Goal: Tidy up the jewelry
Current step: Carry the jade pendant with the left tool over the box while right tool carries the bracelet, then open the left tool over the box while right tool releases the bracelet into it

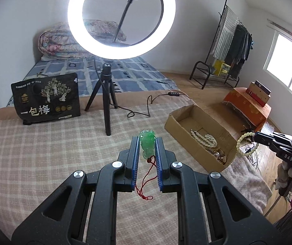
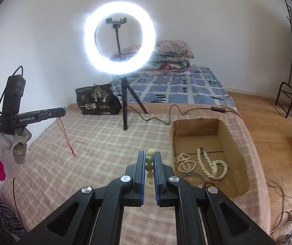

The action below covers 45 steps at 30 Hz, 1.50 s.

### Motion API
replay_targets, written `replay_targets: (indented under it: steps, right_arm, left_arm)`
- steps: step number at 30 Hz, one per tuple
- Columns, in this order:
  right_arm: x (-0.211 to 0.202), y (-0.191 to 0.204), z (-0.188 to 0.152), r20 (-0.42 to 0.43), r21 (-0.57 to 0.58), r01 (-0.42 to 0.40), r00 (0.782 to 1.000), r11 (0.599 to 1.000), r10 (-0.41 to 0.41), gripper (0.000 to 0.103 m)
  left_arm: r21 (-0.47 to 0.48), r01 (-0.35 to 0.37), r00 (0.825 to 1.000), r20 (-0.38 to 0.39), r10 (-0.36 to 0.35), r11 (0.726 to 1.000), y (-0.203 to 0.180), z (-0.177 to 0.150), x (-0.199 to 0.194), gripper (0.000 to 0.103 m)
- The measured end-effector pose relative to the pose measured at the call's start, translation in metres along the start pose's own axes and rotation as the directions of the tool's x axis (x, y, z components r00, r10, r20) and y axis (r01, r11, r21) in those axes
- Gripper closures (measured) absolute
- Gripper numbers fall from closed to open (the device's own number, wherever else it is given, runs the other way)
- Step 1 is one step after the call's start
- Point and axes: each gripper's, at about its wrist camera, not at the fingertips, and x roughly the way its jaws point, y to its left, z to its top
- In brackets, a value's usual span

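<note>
My left gripper is shut on a green jade pendant whose red cord hangs below it, above the checked blanket. It also shows in the right wrist view with the cord trailing down. My right gripper is shut on a cream bead bracelet, held above the blanket left of the cardboard box. In the left wrist view the bracelet hangs from the right gripper beside the box. The box holds pearl necklaces.
A ring light on a tripod stands on the blanket, its cable running to the right. A black snack bag stands at the back left. An orange-covered box and a clothes rack are on the floor.
</note>
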Motion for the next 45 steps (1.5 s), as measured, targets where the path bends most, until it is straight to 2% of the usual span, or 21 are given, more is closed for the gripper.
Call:
replay_targets:
  steps: [9,19,27,36,45]
  right_arm:
    - [-0.004,-0.048,0.015,0.0,-0.031,0.05,0.999,0.998,-0.05,0.098]
    - [0.023,-0.088,0.006,-0.033,-0.016,0.054,0.998,0.998,-0.054,0.098]
    - [0.044,-0.112,-0.002,-0.041,0.007,0.055,0.998,0.998,-0.054,0.098]
    - [0.067,-0.131,-0.015,-0.07,0.023,0.084,0.994,0.996,-0.083,0.098]
    - [0.076,-0.136,-0.019,-0.102,0.033,0.096,0.991,0.995,-0.092,0.098]
  left_arm:
    - [0.047,0.053,0.999,0.008,-0.054,0.997,-0.043,0.032,0.039,0.089]
    - [0.111,0.139,0.99,-0.002,-0.14,0.984,-0.097,0.06,0.091,0.09]
    - [0.164,0.201,0.98,-0.035,-0.198,0.966,-0.137,0.07,0.137,0.09]
    - [0.17,0.227,0.972,-0.092,-0.214,0.959,-0.155,0.062,0.186,0.09]
    - [0.149,0.206,0.975,-0.12,-0.189,0.967,-0.156,0.058,0.208,0.09]
